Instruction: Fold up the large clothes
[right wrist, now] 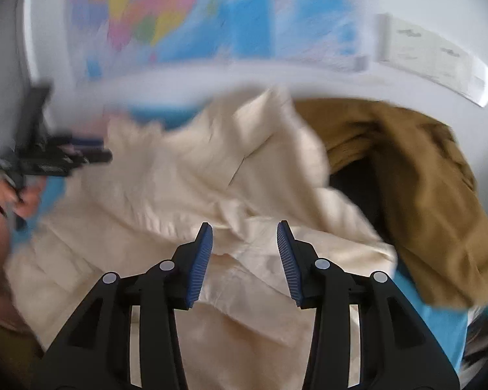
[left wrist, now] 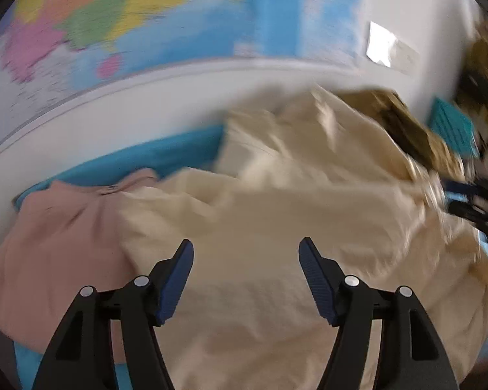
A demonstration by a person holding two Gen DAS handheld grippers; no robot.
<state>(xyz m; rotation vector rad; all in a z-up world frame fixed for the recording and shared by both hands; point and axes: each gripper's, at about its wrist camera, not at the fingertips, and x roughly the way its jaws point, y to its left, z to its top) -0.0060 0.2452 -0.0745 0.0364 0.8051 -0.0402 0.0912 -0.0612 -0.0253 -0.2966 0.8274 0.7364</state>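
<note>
Cream garment [left wrist: 276, 221] lies rumpled on the blue surface [left wrist: 179, 152]; judged light, limp, slippery. Left gripper [left wrist: 246, 260] gapes wide, right gripper [right wrist: 244, 243] part-open, both empty. Grip at a hem corner.

Both views are bright with soft, even daylight and faint shadows. Motion blur smears everything beyond the sharp grippers. Fisheye bending darkens the corners.

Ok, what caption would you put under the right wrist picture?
Open right tool above a rumpled cream garment, brown garment beside it, map behind.
</note>
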